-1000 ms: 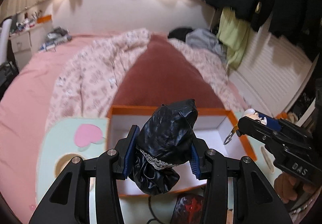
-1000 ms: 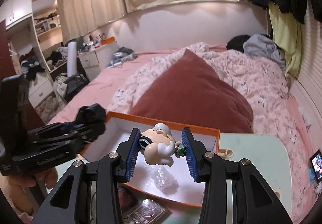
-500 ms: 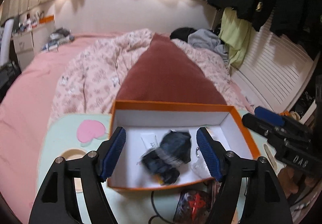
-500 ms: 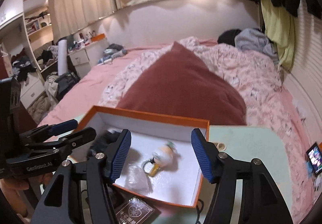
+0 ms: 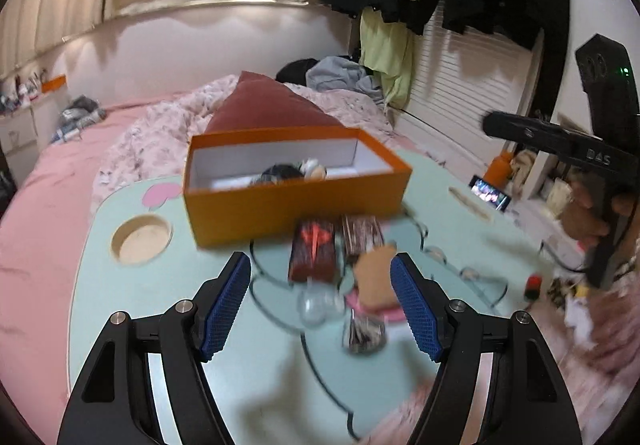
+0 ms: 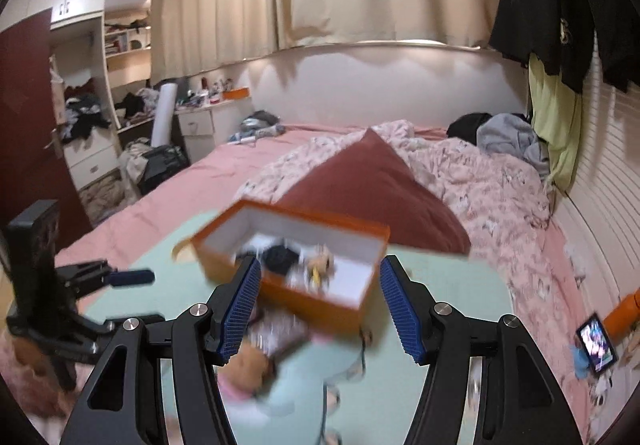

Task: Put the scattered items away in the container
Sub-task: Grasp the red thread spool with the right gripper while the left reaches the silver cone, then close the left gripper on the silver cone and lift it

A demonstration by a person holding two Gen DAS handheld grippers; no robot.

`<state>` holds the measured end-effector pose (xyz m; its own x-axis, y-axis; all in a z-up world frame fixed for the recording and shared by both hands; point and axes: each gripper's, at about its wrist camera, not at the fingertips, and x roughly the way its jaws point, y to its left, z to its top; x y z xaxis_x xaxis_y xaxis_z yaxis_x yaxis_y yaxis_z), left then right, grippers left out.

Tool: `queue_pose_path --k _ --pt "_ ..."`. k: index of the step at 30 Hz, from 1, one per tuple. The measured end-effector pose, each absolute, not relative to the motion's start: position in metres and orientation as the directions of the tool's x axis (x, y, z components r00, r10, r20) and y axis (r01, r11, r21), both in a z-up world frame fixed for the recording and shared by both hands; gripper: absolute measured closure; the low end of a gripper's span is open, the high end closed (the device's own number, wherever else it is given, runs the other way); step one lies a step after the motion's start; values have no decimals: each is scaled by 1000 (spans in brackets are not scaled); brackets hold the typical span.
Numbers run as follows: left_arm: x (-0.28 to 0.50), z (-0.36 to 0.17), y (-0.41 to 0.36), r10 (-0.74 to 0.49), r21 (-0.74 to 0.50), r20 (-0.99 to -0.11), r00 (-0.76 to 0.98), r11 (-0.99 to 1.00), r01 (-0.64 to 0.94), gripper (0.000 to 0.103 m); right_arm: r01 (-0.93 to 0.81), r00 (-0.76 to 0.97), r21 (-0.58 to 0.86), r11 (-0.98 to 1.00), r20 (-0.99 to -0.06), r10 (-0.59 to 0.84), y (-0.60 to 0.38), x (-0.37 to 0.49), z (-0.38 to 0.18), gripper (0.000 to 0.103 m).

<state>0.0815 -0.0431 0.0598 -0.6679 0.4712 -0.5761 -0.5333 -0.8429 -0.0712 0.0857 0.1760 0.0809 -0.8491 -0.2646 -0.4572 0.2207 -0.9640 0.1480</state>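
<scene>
Both my tools are empty right now. My left gripper (image 5: 320,305) has its blue pads spread apart with nothing pressed between them, and my right gripper (image 6: 318,311) is the same, jaws wide and bare. The orange box (image 5: 296,213) sits on the pale green table (image 5: 120,325), toward the bed, and it already has a few things in it: a black bundle (image 5: 280,171) and a small figure (image 5: 314,168) lie on its white floor. So I judge that I am between drops, going for the next pieces. What is left lies on the table just in front of the box: a dark pack with a red mark (image 5: 313,251), a second dark pack (image 5: 362,235) right beside it, a tan soft toy (image 5: 376,277) with something pink under it, a clear round thing (image 5: 320,305) and one more dark packet (image 5: 364,329) nearer to me. A small red thing (image 5: 534,283) lies further off to the right. They sit close together, so my next move calls for picking one piece, lining the pads up either side of it without nudging its neighbours, and closing. The view is blurred, so I cannot tell exactly what each piece is.
</scene>
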Motion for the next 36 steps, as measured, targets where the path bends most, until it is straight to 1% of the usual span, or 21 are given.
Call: queue_pose_path --k 2,4,5,7,10,12,16,19,20,22,23,24,26,27,32,36 --pt "94 50 -40 483 -52 -581 -655 -825 -562 31 174 -847 150 -973 -481 -226 185 109 62 42" --pt "100 40 -34 481 -36 -604 -636 -813 -581 39 92 -850 156 -984 -503 -159 195 131 41 44" --pt "99 36 -29 476 -30 -616 -628 -811 -585 46 69 -840 158 -985 -524 -143 201 141 30 46" --pt "99 25 -25 476 -45 -632 -612 -810 -584 54 29 -828 182 -983 -546 -125 210 159 11 47" --pt "101 20 -24 480 -59 -611 -630 -820 -569 54 8 -799 221 -975 -585 -139 214 180 -20 47" --pt "102 19 -22 468 -43 -610 -640 -826 -563 54 -24 -796 210 -978 -596 -108 213 190 -36 47" --pt "108 20 -15 461 -3 -605 -650 -817 -576 54 -2 -775 209 -978 -618 -130 206 190 -49 47" --pt "107 17 -5 450 31 -617 -646 -806 -591 54 4 -777 161 -987 -620 -105 197 191 -54 48" --pt "106 16 -4 449 32 -620 -644 -805 -592 55 5 -780 130 -991 -619 -86 193 191 -55 50" --pt "101 13 -3 447 20 -632 -633 -807 -591 62 2 -792 109 -994 -607 -68 191 193 -58 52" --pt "100 12 -4 448 14 -635 -630 -808 -589 68 0 -797 112 -994 -600 -67 191 193 -59 56" --pt "99 11 -5 452 1 -637 -625 -809 -587 68 -5 -805 110 -994 -590 -62 192 195 -60 61" --pt "99 11 -8 457 -11 -632 -626 -813 -583 68 -1 -822 109 -994 -566 -61 191 197 -62 73" --pt "99 11 -9 459 -13 -629 -628 -813 -582 68 0 -829 106 -994 -557 -59 190 197 -62 76" --pt "99 8 -6 458 -12 -640 -617 -809 -588 68 34 -834 56 -998 -548 -59 176 191 -57 76" --pt "95 6 -3 452 -13 -657 -604 -807 -590 68 75 -840 82 -994 -532 -108 168 181 -43 76"
